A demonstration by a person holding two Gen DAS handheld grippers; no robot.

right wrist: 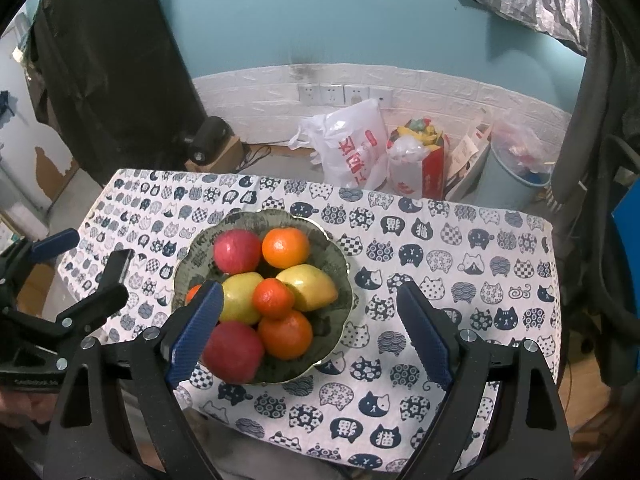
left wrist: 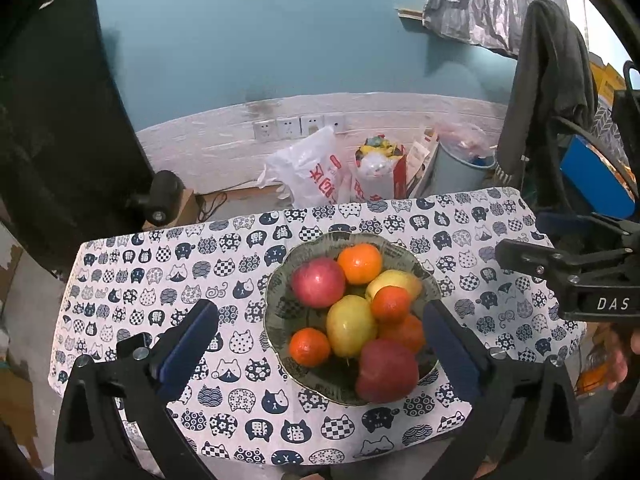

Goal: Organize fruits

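Observation:
A green patterned bowl (left wrist: 276, 312) (right wrist: 340, 264) stands on the cat-print tablecloth (left wrist: 160, 272) (right wrist: 480, 264). It holds two red apples (left wrist: 318, 282) (right wrist: 236, 250), two yellow-green fruits (left wrist: 350, 326) (right wrist: 310, 286) and several oranges (left wrist: 360, 264) (right wrist: 286, 248), piled together. My left gripper (left wrist: 320, 308) (right wrist: 96, 248) hangs open above the bowl's near side, and its blue pads (left wrist: 188, 344) touch no fruit. My right gripper (right wrist: 310, 291) (left wrist: 524, 236) is also open, to the right of the bowl's centre; its left pad (right wrist: 196, 332) partly hides a red apple and an orange.
The table's far edge drops to a floor with white plastic bags (left wrist: 308, 168) (right wrist: 352, 148), a red bag and a blue-grey bin (left wrist: 460, 168) (right wrist: 508, 176). A black-draped object (right wrist: 108, 72) stands back left. Grey clothing (left wrist: 548, 80) hangs at right. A hand (left wrist: 624, 360) holds the right gripper.

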